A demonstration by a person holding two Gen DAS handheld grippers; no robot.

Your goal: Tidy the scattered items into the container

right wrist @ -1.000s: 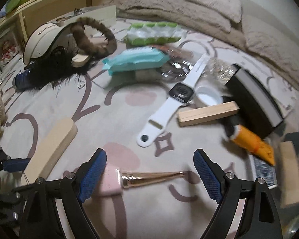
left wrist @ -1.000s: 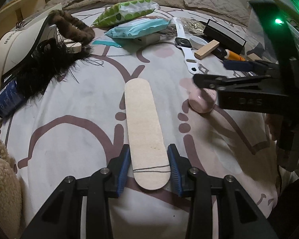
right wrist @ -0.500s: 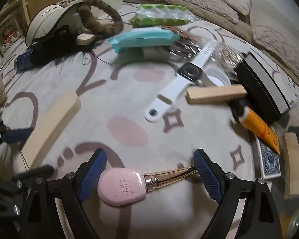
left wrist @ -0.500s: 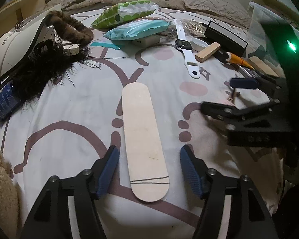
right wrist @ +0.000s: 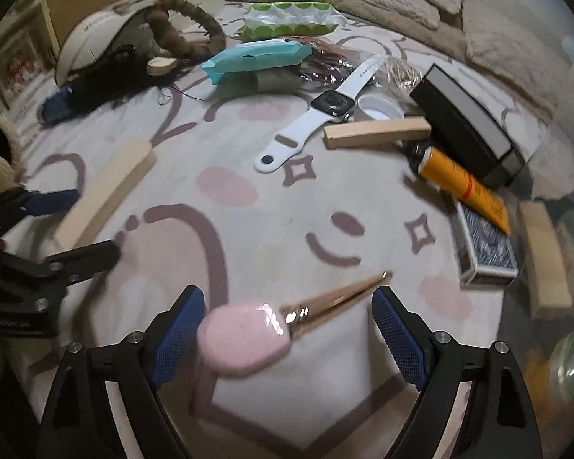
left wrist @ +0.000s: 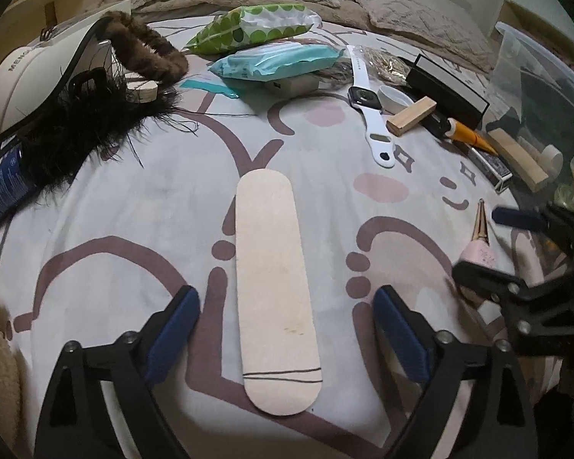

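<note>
A flat oval wooden board (left wrist: 273, 287) lies on the patterned bedspread between the fingers of my left gripper (left wrist: 287, 331). Its jaws are opening, and the blue pads stand clear of both edges of the board. My right gripper (right wrist: 289, 332) holds a pink-handled tool (right wrist: 245, 340) with a rose-gold tip lengthwise between its pads, just above the spread. In the left wrist view the right gripper (left wrist: 490, 244) and the tool (left wrist: 478, 252) show at the right, near the clear plastic container (left wrist: 516, 42). The board (right wrist: 103, 195) and the left gripper (right wrist: 53, 229) appear at the left of the right wrist view.
Ahead lie a white watch (right wrist: 317, 114), a wooden block (right wrist: 375, 132), an orange tube (right wrist: 463, 183), a card deck (right wrist: 486, 244) and a black box (right wrist: 467, 122). Wipes packs (left wrist: 275, 61), a white cap (left wrist: 30, 72), a black feathery piece (left wrist: 80, 130) and a blue can (left wrist: 4, 183) sit at the left and back.
My left jaws have opened off the wooden board, which stays on the bed. My right gripper has carried the pink-handled tool to the right, towards the container.
</note>
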